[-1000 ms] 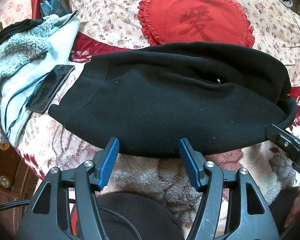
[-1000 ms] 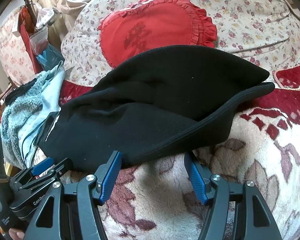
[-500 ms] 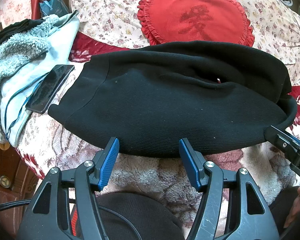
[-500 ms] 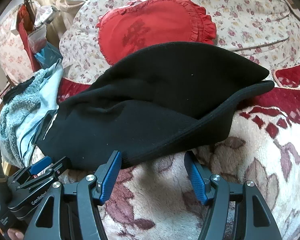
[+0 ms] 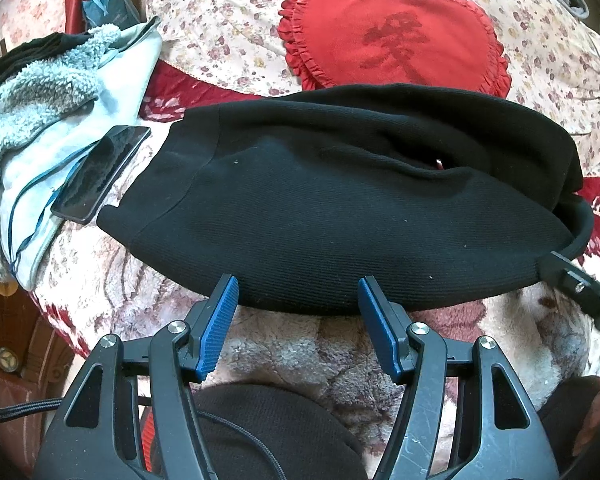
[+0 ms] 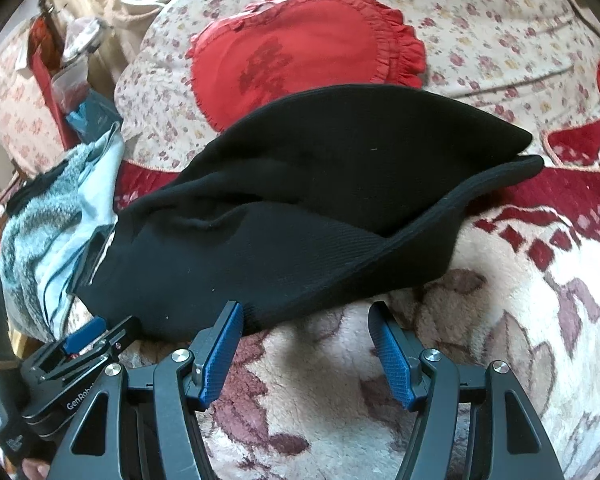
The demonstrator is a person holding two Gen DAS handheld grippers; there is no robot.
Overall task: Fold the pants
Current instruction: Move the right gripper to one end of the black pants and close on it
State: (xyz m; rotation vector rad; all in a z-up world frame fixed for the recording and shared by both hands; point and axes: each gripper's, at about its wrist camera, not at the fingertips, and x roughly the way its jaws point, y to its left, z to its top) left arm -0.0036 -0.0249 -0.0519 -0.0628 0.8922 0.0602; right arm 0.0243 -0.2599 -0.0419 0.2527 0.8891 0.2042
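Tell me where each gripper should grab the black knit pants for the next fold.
Probably the near hem of the black knit pants, approached from the front: it lies flat, just ahead of the open left gripper and right gripper.

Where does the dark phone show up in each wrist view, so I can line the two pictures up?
Left wrist: the phone lies at mid-left, on the pale blue fleece, just off the left end of the black pants.
Right wrist: at the left edge, only a sliver of the phone shows behind the pants' end.
Shared landmark: the red heart cushion behind the pants.
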